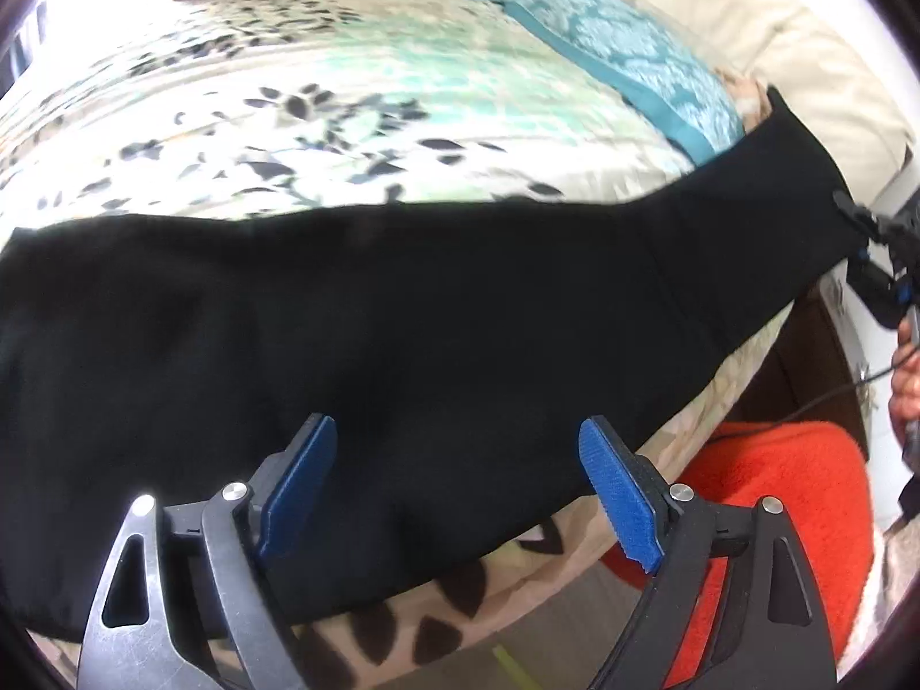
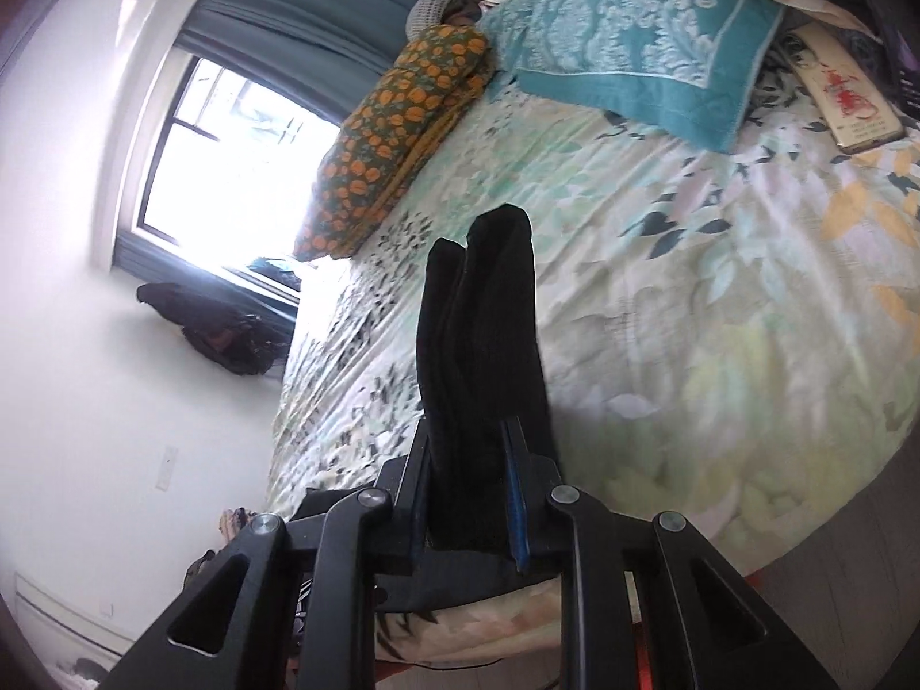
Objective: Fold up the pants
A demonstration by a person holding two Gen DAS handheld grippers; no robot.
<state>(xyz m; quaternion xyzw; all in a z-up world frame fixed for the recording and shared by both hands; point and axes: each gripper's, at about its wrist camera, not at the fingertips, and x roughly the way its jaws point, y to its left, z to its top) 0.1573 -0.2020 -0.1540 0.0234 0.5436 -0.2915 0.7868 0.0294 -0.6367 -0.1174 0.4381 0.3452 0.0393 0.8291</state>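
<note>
Black pants [image 1: 402, 310] lie stretched across the near edge of a floral bedsheet [image 1: 259, 132] in the left wrist view. My left gripper [image 1: 460, 483] hovers over their near edge, open, its blue pads [image 1: 618, 494] wide apart with nothing pressed between them. At the far right of that view my right gripper [image 1: 851, 218] pinches one end of the pants and holds it raised. In the right wrist view the right gripper [image 2: 468, 494] is shut on a bunched fold of the black pants [image 2: 483, 333], which stands up between its fingers.
An orange-patterned folded blanket [image 2: 391, 138] and a teal pillow [image 2: 627, 40] lie at the far side of the bed, a phone [image 2: 845, 98] beside the pillow. A red cloth [image 1: 776, 517] sits below the bed edge. A window [image 2: 230, 161] and white wall lie beyond.
</note>
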